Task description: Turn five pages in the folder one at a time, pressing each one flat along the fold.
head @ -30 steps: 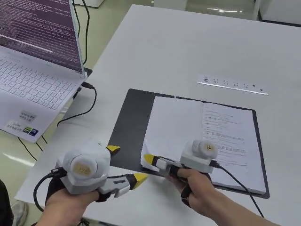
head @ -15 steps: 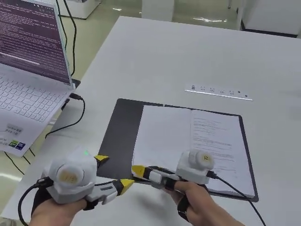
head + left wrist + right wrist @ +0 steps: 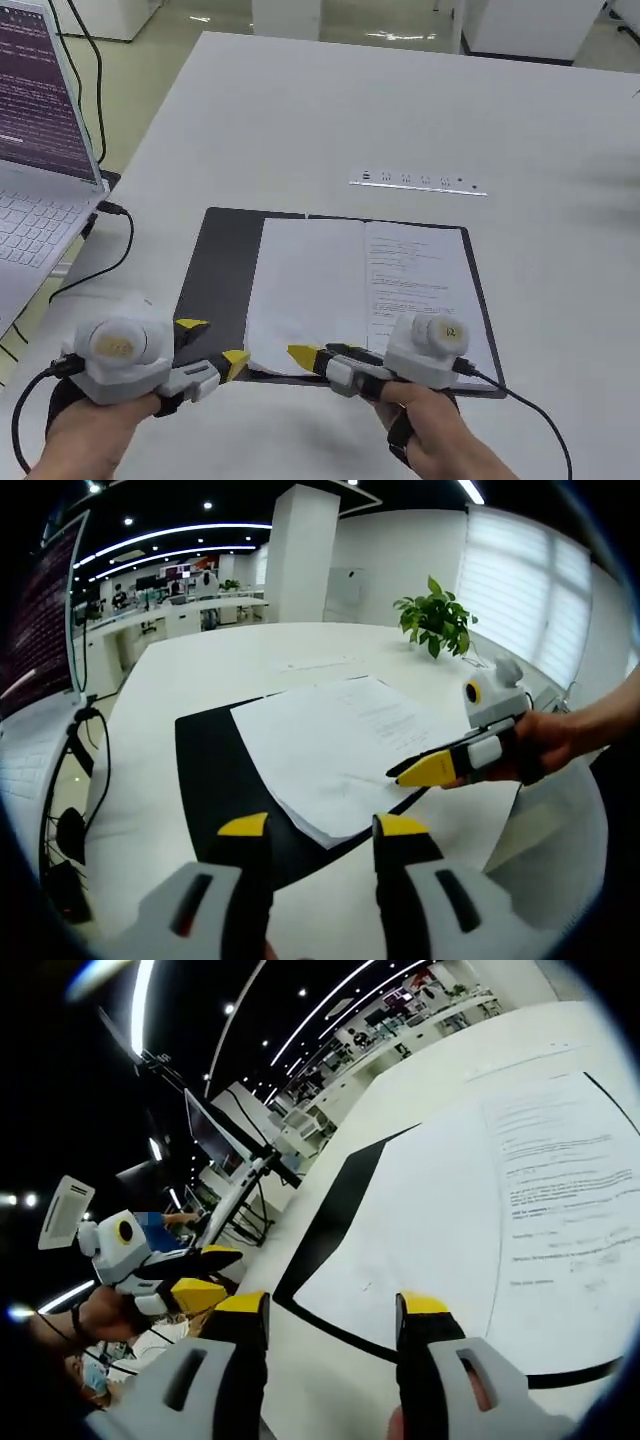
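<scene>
1. Open black folder (image 3: 215, 275) w/ white paper pages (image 3: 310, 280) lies flat on white table (image 3: 350, 110).
2. L gripper (image 3: 212, 344): jaws apart, empty, just off folder's near-left corner.
3. R gripper (image 3: 305, 355): jaws apart, empty, at pages' near edge.

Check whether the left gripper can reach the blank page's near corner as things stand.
Probably yes. The left gripper, jaws open, sits just off the near-left edge of the folder, with only bare black cover between it and the blank page. The right gripper is close to that corner and may crowd it.
</scene>
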Demonstrator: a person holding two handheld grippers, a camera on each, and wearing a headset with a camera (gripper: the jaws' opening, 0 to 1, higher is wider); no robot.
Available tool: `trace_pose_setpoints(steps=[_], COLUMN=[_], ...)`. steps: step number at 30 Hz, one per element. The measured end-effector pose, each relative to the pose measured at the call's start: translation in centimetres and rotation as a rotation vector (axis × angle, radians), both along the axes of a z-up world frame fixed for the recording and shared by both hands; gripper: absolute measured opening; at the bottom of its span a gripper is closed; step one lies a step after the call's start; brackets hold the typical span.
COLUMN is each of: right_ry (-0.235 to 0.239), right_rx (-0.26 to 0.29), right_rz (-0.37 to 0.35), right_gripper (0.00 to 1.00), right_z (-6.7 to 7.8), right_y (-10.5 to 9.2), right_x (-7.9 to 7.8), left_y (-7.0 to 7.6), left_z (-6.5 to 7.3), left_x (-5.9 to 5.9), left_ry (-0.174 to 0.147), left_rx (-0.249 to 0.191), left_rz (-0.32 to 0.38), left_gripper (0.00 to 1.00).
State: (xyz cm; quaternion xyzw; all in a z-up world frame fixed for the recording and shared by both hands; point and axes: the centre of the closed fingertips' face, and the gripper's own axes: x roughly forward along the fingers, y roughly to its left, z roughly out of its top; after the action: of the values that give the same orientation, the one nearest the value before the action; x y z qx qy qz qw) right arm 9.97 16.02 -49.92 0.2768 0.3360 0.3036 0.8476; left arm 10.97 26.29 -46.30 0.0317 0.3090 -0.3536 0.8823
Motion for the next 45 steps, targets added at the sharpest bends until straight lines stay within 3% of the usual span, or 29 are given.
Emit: trace_pose_setpoints(steps=[7, 12, 22, 28, 34, 35, 36, 37, 39, 42, 45], right_ry=[0.002, 0.011, 0.009, 0.014, 0.017, 0.016, 0.017, 0.018, 0.018, 0.027, 0.029], right_rx=[-0.013, -0.013, -0.029, -0.035, -0.034, -0.035, -0.036, -0.037, -0.042, -0.036, -0.047], right_rz=[-0.056, -0.084, -0.107, -0.13, -0.152, -0.152, -0.153, -0.155, -0.161, -0.163, -0.149], right_gripper=[0.47, 0.47, 0.44, 0.42, 0.39, 0.39, 0.38, 0.38, 0.36, 0.35, 0.33], right_z=[-0.1, -0.3, -0.4, -0.4, -0.5, -0.5, -0.6, -0.7, -1.0, -1.5, -1.8], right_y=[-2.3, -3.3, -4.6, -5.4, -5.9, -5.9, -6.0, -6.0, -6.1, -5.9, -5.8], right_x=[0.2, 0.3, 0.3, 0.3, 0.5, 0.6, 0.6, 0.7, 0.6, 0.5, 0.7], left_y=[-1.8, -2.8, -3.5, -3.6, -2.7, -2.6, -2.7, -2.6, -2.5, -2.5, -2.7], left_z=[-1.3, -3.0, -5.6, -7.3, -9.9, -10.1, -9.7, -9.6, -9.5, -9.6, -9.4], left_x=[1.1, 1.5, 2.4, 2.6, 1.3, 1.2, 1.7, 1.3, 1.3, 1.3, 1.0], left_ry=[0.027, 0.053, 0.096, 0.118, 0.187, 0.191, 0.154, 0.186, 0.2, 0.193, 0.163], left_rx=[-0.011, 0.013, 0.026, 0.042, 0.152, 0.161, 0.139, 0.124, 0.104, 0.109, 0.148], left_rz=[-0.019, -0.047, -0.039, -0.034, -0.039, -0.041, -0.022, 0.012, 0.049, 0.047, 0.025], left_gripper=[0.25, 0.19, 0.12, 0.02, 0.0, 0.0, 0.0, 0.0, 0.0, 0.0, 0.0])
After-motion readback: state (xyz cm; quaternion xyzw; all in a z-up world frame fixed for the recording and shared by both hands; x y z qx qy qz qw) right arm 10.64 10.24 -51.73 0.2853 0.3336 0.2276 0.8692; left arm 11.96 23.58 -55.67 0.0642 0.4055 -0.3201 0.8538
